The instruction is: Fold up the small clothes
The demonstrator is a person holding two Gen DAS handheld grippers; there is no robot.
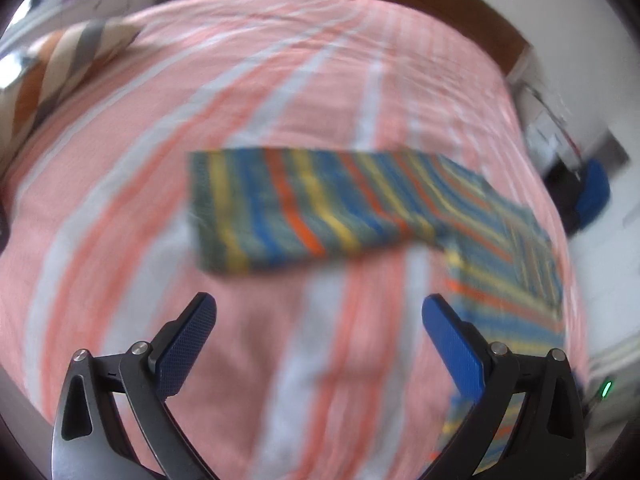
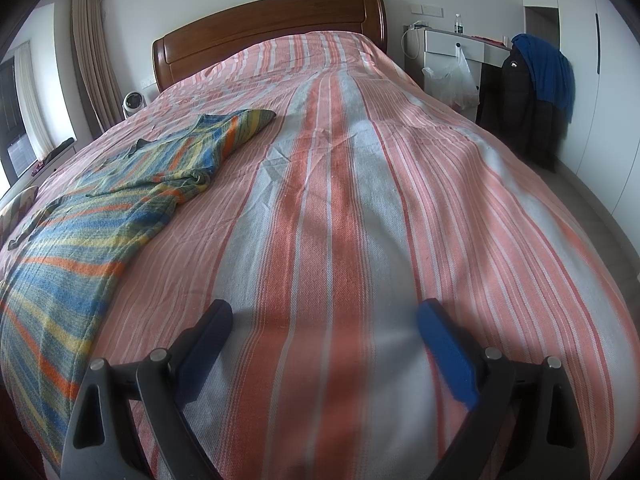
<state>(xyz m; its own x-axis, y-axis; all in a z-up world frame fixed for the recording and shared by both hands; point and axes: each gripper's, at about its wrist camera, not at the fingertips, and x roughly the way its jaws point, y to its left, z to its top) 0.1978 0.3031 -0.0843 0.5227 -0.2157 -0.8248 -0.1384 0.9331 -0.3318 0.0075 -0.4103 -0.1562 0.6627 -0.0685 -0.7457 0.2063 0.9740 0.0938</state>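
A stripy shirt (image 2: 92, 216) lies flat on the bed (image 2: 340, 208), on the pink & white blanket, w/ one sleeve (image 1: 296, 208) spread out to the side. In the left cam pic it's blurry. The left claw (image 1: 318, 320) is wide open w/ nothing in it, over the blanket just near the sleeve. The right claw (image 2: 324, 328) is wide open too, empty, over bare blanket, w/ the shirt off to its left. A brown headboard (image 2: 272, 28) is at the far end.
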